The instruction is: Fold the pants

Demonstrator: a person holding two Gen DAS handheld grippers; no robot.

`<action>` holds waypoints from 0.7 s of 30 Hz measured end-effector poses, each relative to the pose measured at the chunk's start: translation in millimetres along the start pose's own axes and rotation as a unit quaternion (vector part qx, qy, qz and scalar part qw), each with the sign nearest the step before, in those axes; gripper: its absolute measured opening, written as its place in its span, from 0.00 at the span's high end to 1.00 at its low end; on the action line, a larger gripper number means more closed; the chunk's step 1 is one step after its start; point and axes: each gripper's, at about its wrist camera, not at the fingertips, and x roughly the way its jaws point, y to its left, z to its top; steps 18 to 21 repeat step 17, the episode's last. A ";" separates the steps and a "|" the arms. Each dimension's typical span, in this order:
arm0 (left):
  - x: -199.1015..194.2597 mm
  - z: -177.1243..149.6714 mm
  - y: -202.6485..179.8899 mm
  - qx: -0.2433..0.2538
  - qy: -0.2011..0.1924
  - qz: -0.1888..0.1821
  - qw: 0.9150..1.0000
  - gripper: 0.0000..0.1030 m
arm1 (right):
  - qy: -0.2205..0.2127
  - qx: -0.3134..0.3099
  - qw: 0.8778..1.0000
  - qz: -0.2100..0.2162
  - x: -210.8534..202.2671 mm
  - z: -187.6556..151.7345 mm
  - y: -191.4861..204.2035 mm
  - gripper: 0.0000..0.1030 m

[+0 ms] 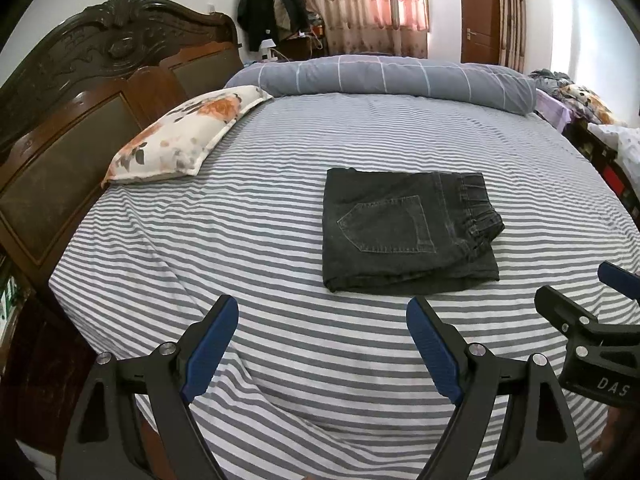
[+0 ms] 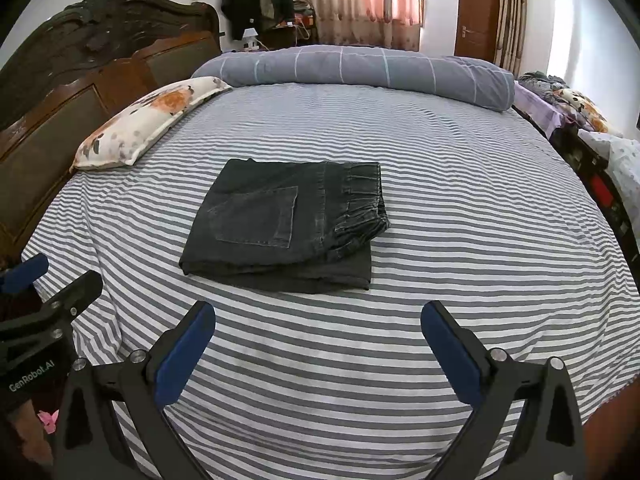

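Dark grey denim pants [image 1: 408, 232] lie folded into a compact rectangle on the striped bed sheet [image 1: 280, 208], back pocket up, waistband at the right. They also show in the right wrist view [image 2: 284, 226]. My left gripper [image 1: 322, 316] is open and empty, held above the sheet just in front of the pants. My right gripper [image 2: 318, 322] is open and empty, also in front of the pants, apart from them. Each gripper shows at the edge of the other's view, the right one [image 1: 600, 320] and the left one [image 2: 44, 304].
A floral pillow [image 1: 188, 136] lies at the left by the carved wooden headboard [image 1: 80, 120]. A rolled grey checked duvet [image 1: 384, 78] lies along the far edge. A cluttered second bed [image 1: 600, 128] stands at the right. Curtains, hanging coats and a door are behind.
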 end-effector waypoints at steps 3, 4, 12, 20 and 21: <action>-0.8 -1.1 -0.8 -0.001 0.000 0.003 1.000 0.16 | 0.003 -0.001 1.000 0.001 -1.4 -2.6 -0.7 0.01; -1.0 -1.2 -0.5 -0.002 0.000 0.002 1.000 0.16 | 0.004 0.000 1.000 0.002 -1.5 -2.7 -1.1 0.01; 1.9 -2.5 3.4 -0.006 0.008 -0.007 1.000 0.16 | 0.015 0.008 1.000 0.008 0.8 -5.5 -5.7 0.01; 2.3 -3.9 1.4 -0.005 0.010 -0.016 1.000 0.16 | 0.016 0.008 1.000 0.011 1.0 -6.3 -5.5 0.01; 2.3 -3.9 1.4 -0.005 0.010 -0.016 1.000 0.16 | 0.016 0.008 1.000 0.011 1.0 -6.3 -5.5 0.01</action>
